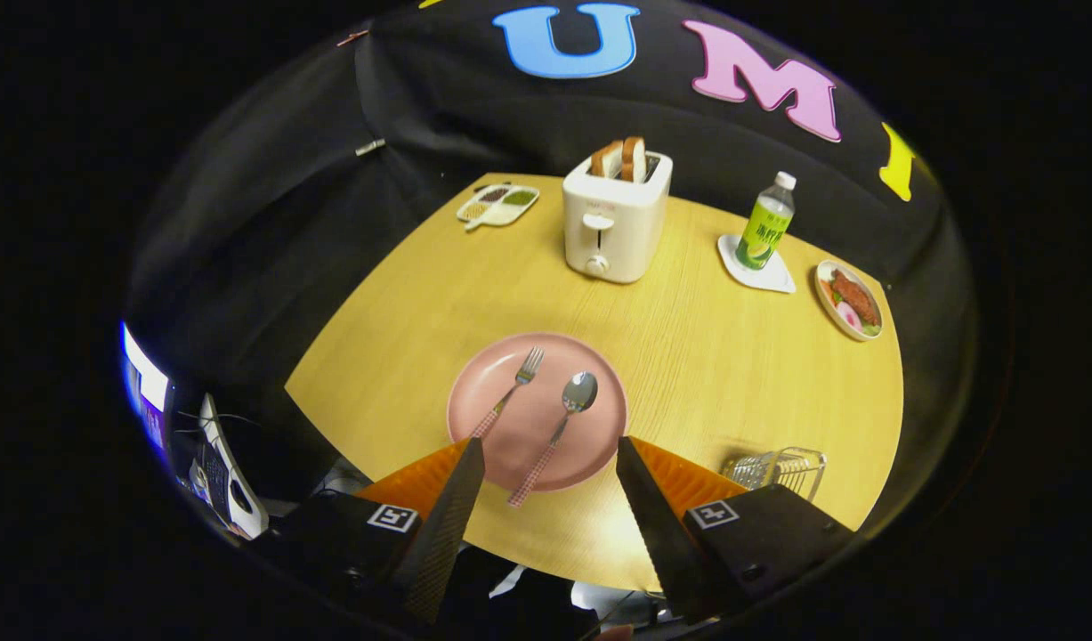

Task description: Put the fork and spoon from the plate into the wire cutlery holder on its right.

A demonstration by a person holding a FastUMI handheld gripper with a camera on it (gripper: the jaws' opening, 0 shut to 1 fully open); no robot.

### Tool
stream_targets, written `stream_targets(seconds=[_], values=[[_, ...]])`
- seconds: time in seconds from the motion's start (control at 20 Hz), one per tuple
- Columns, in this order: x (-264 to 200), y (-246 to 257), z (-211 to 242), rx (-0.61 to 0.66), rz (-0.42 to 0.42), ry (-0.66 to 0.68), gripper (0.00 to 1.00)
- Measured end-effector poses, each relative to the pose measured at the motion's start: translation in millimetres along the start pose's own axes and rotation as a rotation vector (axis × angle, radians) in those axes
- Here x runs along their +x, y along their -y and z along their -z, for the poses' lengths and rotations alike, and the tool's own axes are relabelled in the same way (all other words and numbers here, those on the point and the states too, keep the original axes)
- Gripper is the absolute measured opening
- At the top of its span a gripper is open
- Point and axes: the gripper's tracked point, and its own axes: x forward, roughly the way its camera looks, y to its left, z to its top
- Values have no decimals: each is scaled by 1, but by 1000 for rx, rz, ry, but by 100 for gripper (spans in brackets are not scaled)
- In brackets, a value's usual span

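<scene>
Spoon (559,427) dead ahead of our hand-held gripper (550,463), fingers wide apart, empty.
Its handle runs back toward us, between the fingers; fork (507,394) just left.

- Gripper (550,454) spread wide, holding nothing, above the table (706,374).
- Plate (537,411) just ahead, carrying fork (508,393) and spoon (559,425), side by side.
- Holder (777,467) beside the right finger.
- Toaster (617,218) well beyond.

My right finger covers the near corner of the holder (777,466), so I see just its far wires. My left finger hides the fork (508,395) handle's end and a bit of the plate (590,445) rim. The far dish (850,299) holds perhaps meat; too small to tell.
</scene>
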Motion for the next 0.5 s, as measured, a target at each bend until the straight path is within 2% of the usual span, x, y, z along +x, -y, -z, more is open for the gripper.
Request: stream_targets(seconds=[0.1, 0.25, 0.35, 0.5], values=[[19, -1, 12, 13, 8, -37, 85], [44, -2, 26, 24, 31, -99, 85], [58, 0, 37, 39, 55, -147, 76], [77, 5, 47, 84, 88, -195, 73]])
